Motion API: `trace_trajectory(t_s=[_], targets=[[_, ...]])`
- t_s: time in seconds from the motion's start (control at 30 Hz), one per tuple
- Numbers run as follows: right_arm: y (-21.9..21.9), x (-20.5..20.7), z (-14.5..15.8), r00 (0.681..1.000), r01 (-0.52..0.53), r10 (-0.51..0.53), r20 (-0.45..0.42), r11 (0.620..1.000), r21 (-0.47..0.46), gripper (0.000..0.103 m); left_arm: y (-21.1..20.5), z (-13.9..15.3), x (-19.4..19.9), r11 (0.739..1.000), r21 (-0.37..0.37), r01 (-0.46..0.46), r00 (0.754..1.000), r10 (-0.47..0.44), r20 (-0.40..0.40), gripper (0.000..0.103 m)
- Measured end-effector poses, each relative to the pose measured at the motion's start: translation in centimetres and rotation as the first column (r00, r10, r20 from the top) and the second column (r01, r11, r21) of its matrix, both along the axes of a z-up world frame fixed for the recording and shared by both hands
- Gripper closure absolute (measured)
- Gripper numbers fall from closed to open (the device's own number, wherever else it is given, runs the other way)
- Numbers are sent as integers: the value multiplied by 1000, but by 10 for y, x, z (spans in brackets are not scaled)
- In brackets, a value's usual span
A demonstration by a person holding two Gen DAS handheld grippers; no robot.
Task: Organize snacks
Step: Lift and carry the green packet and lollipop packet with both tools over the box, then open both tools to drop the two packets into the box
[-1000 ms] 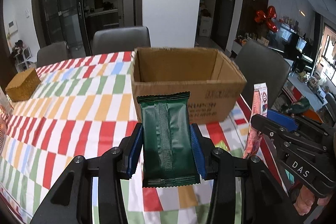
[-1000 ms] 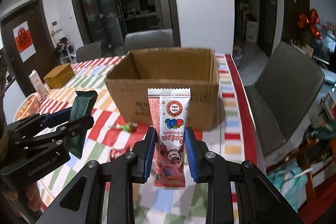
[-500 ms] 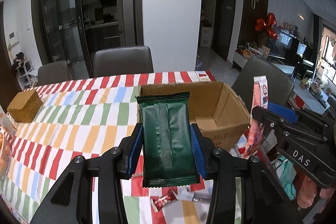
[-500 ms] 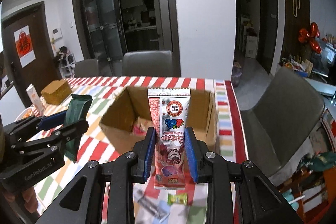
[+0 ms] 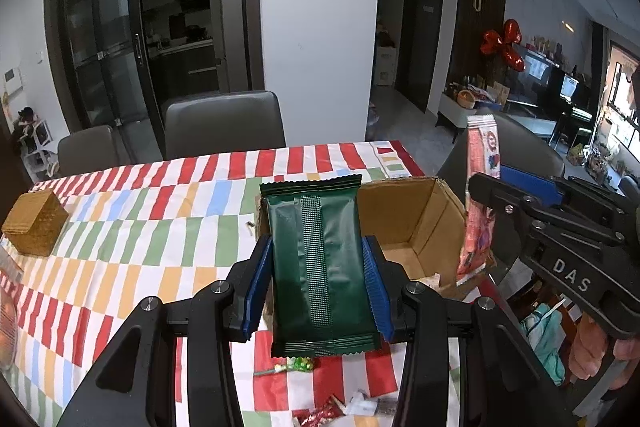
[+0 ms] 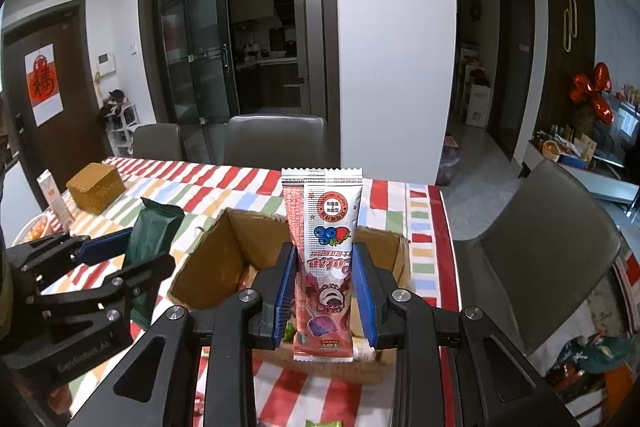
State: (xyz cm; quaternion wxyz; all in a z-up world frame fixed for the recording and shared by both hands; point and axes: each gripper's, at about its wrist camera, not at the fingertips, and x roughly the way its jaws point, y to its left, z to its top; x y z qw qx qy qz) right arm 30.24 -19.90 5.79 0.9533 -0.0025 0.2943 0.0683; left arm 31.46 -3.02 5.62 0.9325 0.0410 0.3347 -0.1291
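both claws have risen above the cardboard box (image 6: 224,259), right claw (image 6: 323,281) clamped on the upright pink lollipop packet (image 6: 325,251) nearer its opening, left claw (image 5: 318,285) clamped on the upright green snack packet (image 5: 318,259) beside it over the bench (image 5: 120,227).

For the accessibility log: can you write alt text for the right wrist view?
The right gripper clamps a pink lollipop packet upright above an open cardboard box on a striped tablecloth. At left, the left gripper holds a dark green foil snack packet.
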Motion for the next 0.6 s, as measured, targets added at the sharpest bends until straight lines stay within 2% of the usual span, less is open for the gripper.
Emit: trace_trajectory(t_s=[0.27,0.33,0.4,0.47,0.6], targets=[[2,32,-18,998,4,-5,-58,1000,-20,73,-9,-11,28,1000,3,7,1000,-7,-21,59],[0,38,-24,997,7,-8,-77,1000,-15,65,-12,-15,35,1000,12,3,1000,-2,-29,59],[-4,41,-29,995,18,-19,-99,1000,-6,50,-13,-18,37,999,36,-18,1000,19,-23,53],[-6,39,-35,994,36,-37,-103,999,-6,49,-11,-19,35,998,44,-35,999,36,-13,45],[-10,31,-40,993,39,-39,-113,999,-4,49,-6,-20,26,997,59,-46,999,46,-3,42]])
